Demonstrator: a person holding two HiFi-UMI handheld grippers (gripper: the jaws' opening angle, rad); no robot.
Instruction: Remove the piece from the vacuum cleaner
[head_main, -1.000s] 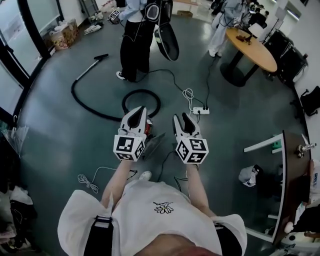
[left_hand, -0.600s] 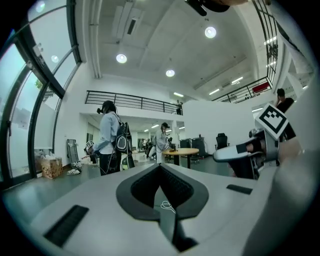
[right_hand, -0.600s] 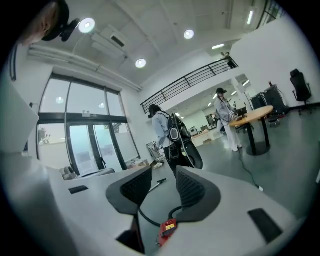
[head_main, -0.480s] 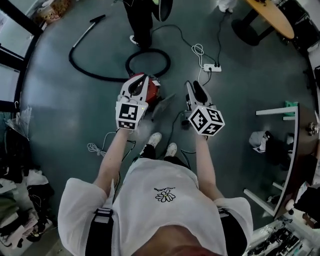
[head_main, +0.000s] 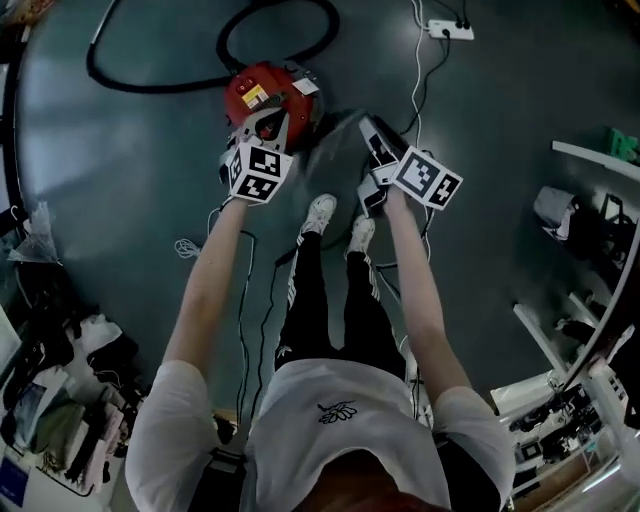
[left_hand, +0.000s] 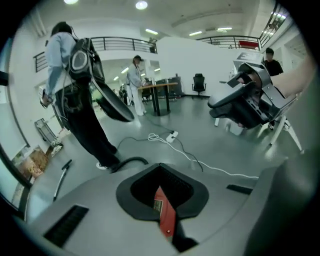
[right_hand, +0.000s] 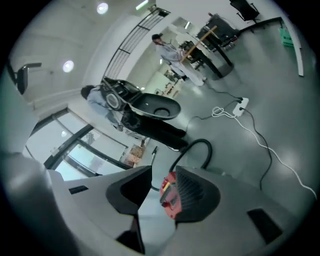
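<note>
The red vacuum cleaner (head_main: 262, 92) sits on the grey floor, with a grey part (head_main: 328, 150) jutting from its right side. My left gripper (head_main: 268, 118) hangs over the red body's near edge, its tips together and nothing held. In the left gripper view the vacuum cleaner (left_hand: 165, 215) shows as a red sliver behind the left gripper (left_hand: 160, 167). My right gripper (head_main: 366, 124) is just right of the grey part, slightly open and empty. The right gripper view shows the vacuum cleaner (right_hand: 170, 195) through the gap of the right gripper (right_hand: 164, 172).
A black hose (head_main: 160, 82) loops behind the vacuum. A white power strip (head_main: 447, 30) and its cord lie at the back right. My own shoes (head_main: 320, 212) stand close to the vacuum. Another person (left_hand: 75, 100) stands beyond it. Bags (head_main: 50, 400) and shelving (head_main: 590, 150) line the sides.
I have bent down over the floor and both grippers have dropped toward the vacuum. The left one now overlaps the red body; the right one sits beside the grey part.
</note>
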